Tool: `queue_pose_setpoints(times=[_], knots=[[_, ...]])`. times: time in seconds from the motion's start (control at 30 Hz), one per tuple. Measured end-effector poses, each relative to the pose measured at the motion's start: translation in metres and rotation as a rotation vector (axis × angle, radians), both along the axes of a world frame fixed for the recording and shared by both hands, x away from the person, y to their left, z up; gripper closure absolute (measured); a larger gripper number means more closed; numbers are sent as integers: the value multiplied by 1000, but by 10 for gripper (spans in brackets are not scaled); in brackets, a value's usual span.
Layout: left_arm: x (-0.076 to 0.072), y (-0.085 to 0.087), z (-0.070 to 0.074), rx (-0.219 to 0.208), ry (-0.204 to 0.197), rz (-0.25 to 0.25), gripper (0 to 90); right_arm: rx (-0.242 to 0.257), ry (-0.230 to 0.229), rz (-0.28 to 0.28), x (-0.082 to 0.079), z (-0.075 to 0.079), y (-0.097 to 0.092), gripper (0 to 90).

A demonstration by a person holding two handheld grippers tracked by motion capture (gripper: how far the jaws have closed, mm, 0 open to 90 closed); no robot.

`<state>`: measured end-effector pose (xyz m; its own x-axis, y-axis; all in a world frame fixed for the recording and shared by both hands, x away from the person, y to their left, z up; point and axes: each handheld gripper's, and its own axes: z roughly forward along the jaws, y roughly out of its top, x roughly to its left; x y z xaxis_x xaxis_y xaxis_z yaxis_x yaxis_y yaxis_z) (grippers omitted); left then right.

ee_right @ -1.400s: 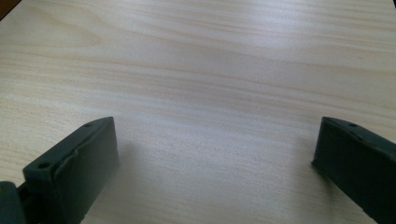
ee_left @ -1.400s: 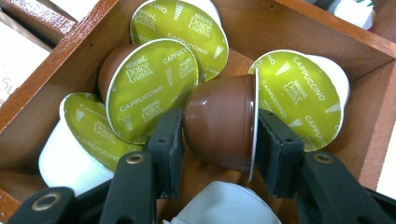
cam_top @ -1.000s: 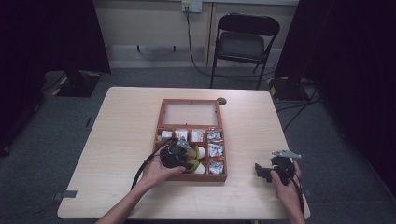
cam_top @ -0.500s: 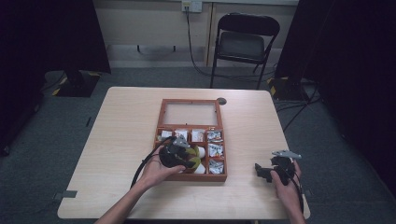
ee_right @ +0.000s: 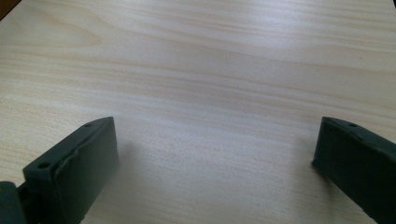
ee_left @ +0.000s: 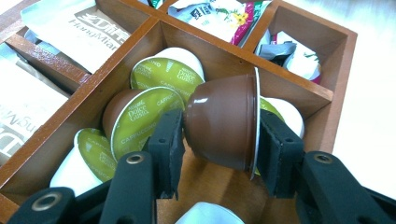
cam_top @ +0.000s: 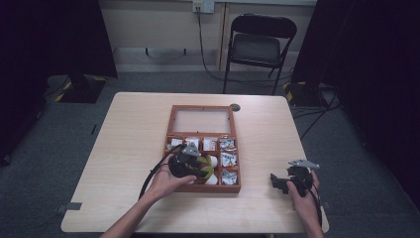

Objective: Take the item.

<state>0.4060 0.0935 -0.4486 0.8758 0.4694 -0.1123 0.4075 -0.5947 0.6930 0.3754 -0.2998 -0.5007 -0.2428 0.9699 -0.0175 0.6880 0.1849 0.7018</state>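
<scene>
Gripping a brown coffee capsule across its length, the left gripper has one pad against the narrow closed end and the other against the rim of the foil lid, and that looks to me like the weak point: the cup tapers and its plastic is glossy, so a small tilt of the hand could let it squirt out sideways and drop among the others. The pad on the lid side bears on a thin rim, so too hard a squeeze might dent the foil, while too light a one would let the capsule roll between the pads. Lifting at an angle could also knock the capsule against the wooden divider of the box, or drag a neighbour such as the green-lidded capsule just beside the left jaw. The held capsule lies on its side, lid facing right in the left gripper view, squarely between the jaws and over the bare floor of the compartment, whether just clear of it or resting on it I cannot tell, with more green-lidded capsules behind and to the left. In the high view that compartment sits in the near part of the box. The right gripper hovers well apart over bare table, its jaws spread wide with nothing between them.
</scene>
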Motion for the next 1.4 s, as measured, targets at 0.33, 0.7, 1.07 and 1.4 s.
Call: queue_pose_setpoints(times=[0.33,0.7,1.07,1.4], knots=[[-2,2,6,-22,-12,-5,552,0,0,0,0,0,0,0],[-6,1,13,-46,-34,-8,553,0,0,0,0,0,0,0],[-8,9,29,-74,-61,-22,552,-1,0,1,0,0,0,0],[-10,24,39,-79,-82,-11,552,0,0,1,0,0,0,0]])
